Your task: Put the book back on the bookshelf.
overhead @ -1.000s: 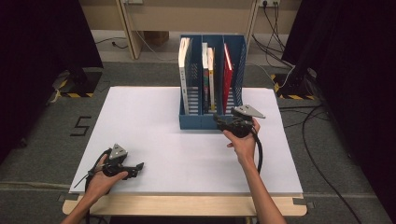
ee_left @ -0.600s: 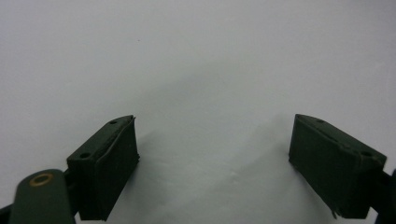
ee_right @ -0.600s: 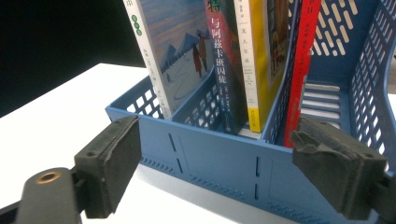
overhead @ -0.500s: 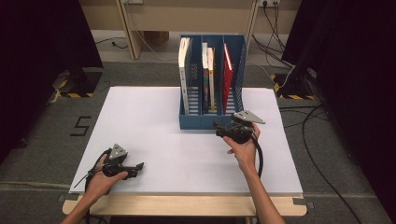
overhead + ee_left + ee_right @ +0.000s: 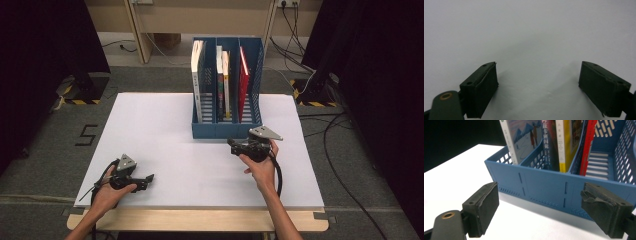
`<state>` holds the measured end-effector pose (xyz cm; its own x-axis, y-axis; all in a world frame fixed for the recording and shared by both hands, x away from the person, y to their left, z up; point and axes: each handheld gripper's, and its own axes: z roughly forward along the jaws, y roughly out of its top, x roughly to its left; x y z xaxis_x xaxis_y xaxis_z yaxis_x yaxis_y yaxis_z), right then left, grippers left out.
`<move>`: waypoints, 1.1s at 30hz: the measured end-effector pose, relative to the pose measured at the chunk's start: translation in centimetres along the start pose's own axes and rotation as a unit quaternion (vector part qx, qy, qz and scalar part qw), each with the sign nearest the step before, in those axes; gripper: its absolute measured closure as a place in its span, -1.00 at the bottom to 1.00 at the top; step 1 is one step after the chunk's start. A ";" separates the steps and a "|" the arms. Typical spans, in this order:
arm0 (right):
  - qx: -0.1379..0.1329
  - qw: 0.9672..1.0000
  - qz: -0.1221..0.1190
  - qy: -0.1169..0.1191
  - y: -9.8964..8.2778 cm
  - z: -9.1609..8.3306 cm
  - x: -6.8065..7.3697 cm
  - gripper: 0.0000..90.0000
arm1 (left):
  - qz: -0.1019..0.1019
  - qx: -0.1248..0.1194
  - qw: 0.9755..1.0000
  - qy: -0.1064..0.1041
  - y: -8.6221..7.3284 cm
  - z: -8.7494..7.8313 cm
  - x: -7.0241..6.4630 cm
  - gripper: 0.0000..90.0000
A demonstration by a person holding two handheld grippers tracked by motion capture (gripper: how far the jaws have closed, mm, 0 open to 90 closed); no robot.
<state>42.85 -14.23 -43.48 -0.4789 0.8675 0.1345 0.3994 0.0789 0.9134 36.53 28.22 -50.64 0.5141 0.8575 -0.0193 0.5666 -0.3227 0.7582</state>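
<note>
On the white table [image 5: 165, 125], toward its far edge, stands a blue file rack [image 5: 227, 129] with three compartments, open at the top. Its left compartment has a white-spined book [image 5: 197, 80] upright against the left wall. Its middle one has two books upright, a dark one and a yellow-spined book [image 5: 226, 82]. Its right one has a red book [image 5: 243, 82] leaning on the divider, with the rest of that slot free.

Right gripper [image 5: 233, 146] sits just in front of the rack's right front corner, near it but not touching, jaws pointing left across the rack's front wall. From the right gripper view its jaws have just been opening and stand wide apart, nothing between them; the rack's front wall [image 5: 544, 187] fills the gap behind them, with the yellow spine [image 5: 563, 142] and red book [image 5: 587, 145] above. The right hand [image 5: 260, 165] wraps the gripper body from behind, cable looping down by the wrist.

Left gripper [image 5: 148, 177] rests low at the near left part of the table, well apart from the rack, jaws pointing right. In the left gripper view [image 5: 537, 92] its jaws are apart at a moderate gap and hold nothing, just bare white table [image 5: 529, 37] in front. The left hand [image 5: 112, 192] grips the body near the table edge.
</note>
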 end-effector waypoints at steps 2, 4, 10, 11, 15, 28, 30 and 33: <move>0.001 1.000 -0.002 0.001 -0.2 -0.2 0.1 -0.65 | 0.000 0.000 1.000 0.000 0.0 0.0 0.0 -0.68; 0.007 1.000 -0.007 -0.004 -0.4 -0.2 0.3 -0.65 | 0.000 0.000 1.000 0.000 0.0 0.0 0.0 -0.68; 0.013 1.000 -0.012 0.005 -1.2 -0.5 0.7 -0.65 | 0.000 0.000 1.000 0.000 0.0 0.0 0.0 -0.68; 0.015 1.000 -0.010 0.006 -1.4 -0.5 0.8 -0.65 | 0.000 0.000 1.000 0.000 0.0 0.0 0.0 -0.68; 0.021 1.000 -0.013 0.008 -1.8 -0.6 1.0 -0.65 | 0.000 0.000 1.000 0.000 0.0 0.0 0.0 -0.68; 0.053 0.998 -0.005 0.016 -3.9 -0.8 1.4 -0.64 | 0.000 0.000 1.000 0.000 0.0 0.0 0.0 -0.68; 0.060 0.998 -0.008 0.013 -4.2 -0.8 1.4 -0.64 | 0.000 0.000 1.000 0.000 0.0 0.0 0.0 -0.68; 0.063 0.998 -0.007 0.016 -4.6 -0.9 1.5 -0.64 | 0.000 0.000 1.000 0.000 0.0 0.0 0.0 -0.68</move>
<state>39.62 -13.75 -47.14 -0.5087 0.8502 0.1356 0.4871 0.1543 0.8596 36.53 28.22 -50.65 0.5144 0.8573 -0.0187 0.5660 -0.3231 0.7584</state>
